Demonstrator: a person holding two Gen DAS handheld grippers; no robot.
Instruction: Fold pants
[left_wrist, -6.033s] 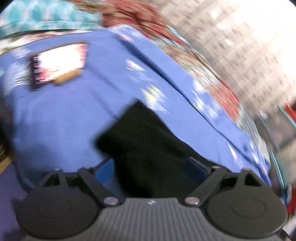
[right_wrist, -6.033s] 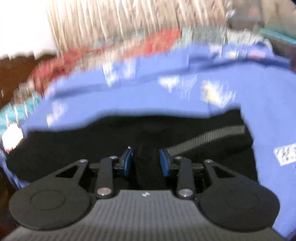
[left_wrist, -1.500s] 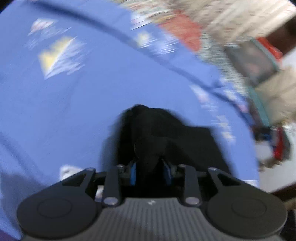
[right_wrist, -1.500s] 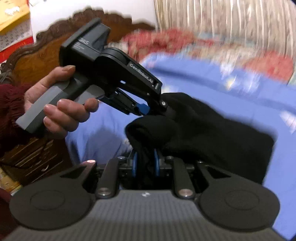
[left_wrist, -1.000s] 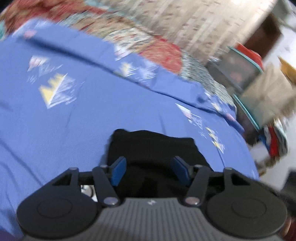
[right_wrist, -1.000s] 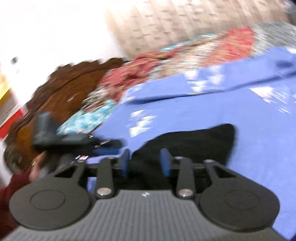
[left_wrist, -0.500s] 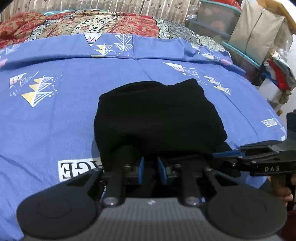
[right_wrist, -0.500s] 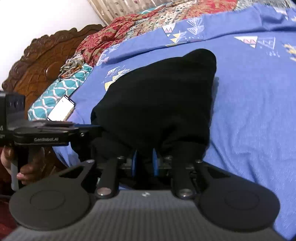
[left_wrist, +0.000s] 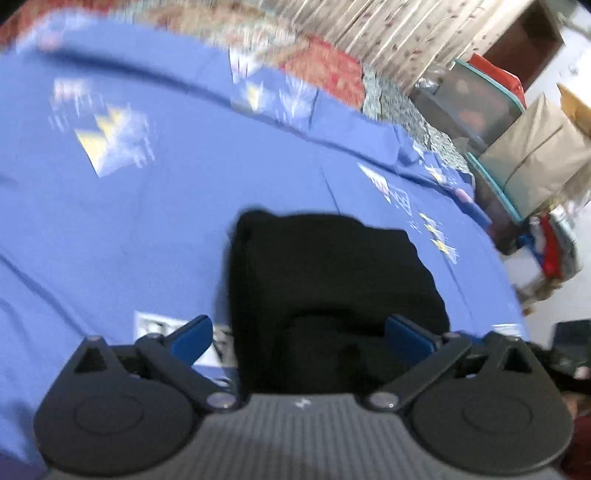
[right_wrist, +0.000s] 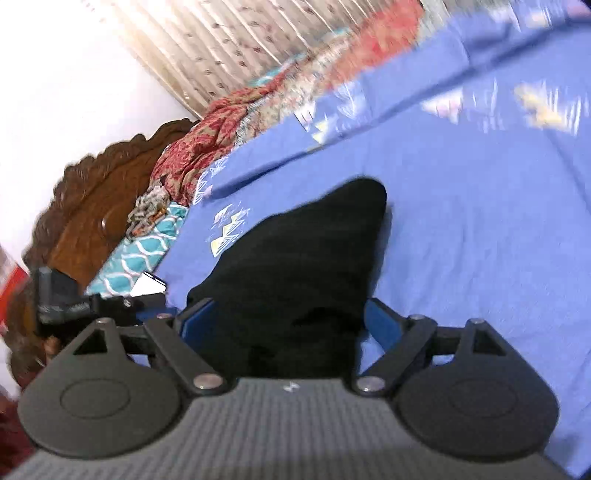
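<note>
The black pants lie folded into a compact bundle on the blue bedsheet. My left gripper is open, its blue pads spread wide on either side of the bundle's near edge, holding nothing. In the right wrist view the same pants lie ahead, and my right gripper is open with its jaws on either side of the near edge. The left gripper also shows at the left of the right wrist view.
A carved wooden headboard, a red patterned blanket and a teal pillow lie at the bed's head. Storage boxes and a brown paper bag stand beyond the bed's far side. A curtain hangs behind.
Both grippers were shut on the near edge of the pants half a second ago; now both have opened and let go. The bundle lies on the sheet.
</note>
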